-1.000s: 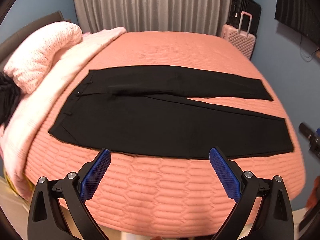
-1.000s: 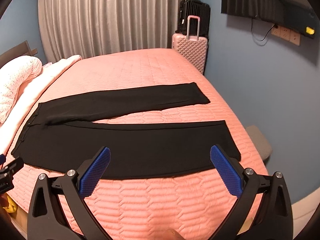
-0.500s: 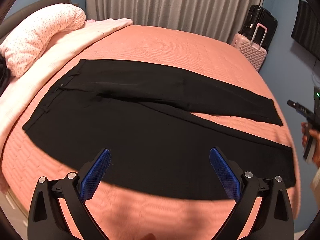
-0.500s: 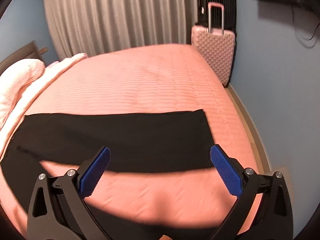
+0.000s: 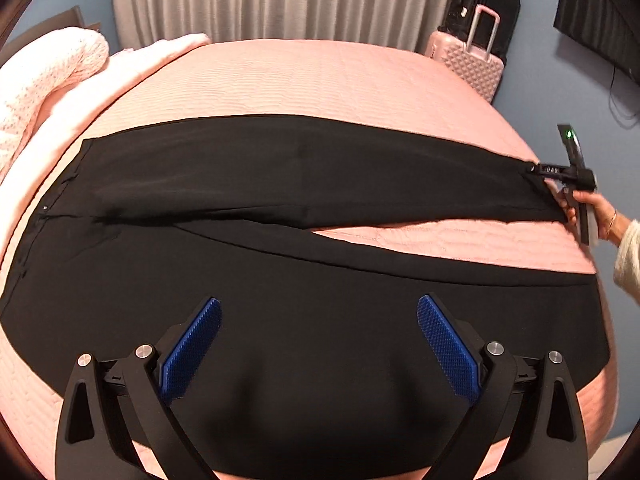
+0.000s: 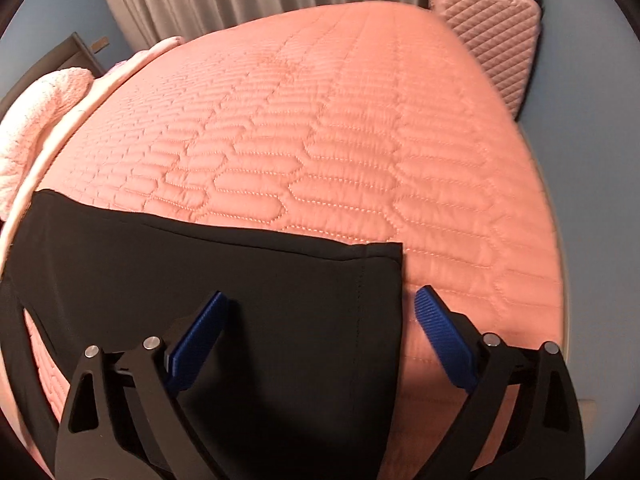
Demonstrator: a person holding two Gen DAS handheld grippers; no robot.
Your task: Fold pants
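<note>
The black pants [image 5: 280, 184] lie flat on the pink quilted bed [image 5: 340, 80], waistband toward the pale fleecy blanket [image 5: 44, 76] at the bed's head end, the two legs spread in a narrow V toward the foot end. The left gripper [image 5: 318, 344] hangs over the leg nearer the camera, its blue pads spread wide with nothing between them; whether it touches the cloth cannot be told, and the lower edge of that leg is hidden behind the gripper's black frame. At the hem of the farther leg, the right gripper [image 5: 560, 172] shows only partly at the frame's edge, held by a hand [image 5: 588, 208] with a cream sleeve; a green light glows on it. In the right wrist view the right gripper [image 6: 320, 320] is also wide apart, straddling the hem corner of the pants [image 6: 240, 280], one pad over the cloth and one just past its edge over the bed [image 6: 360, 140]. The fabric is not pinched. Beyond the bed stand a pink suitcase [image 5: 468, 60], a black one behind it mostly hidden, and grey curtains [image 5: 280, 0].
</note>
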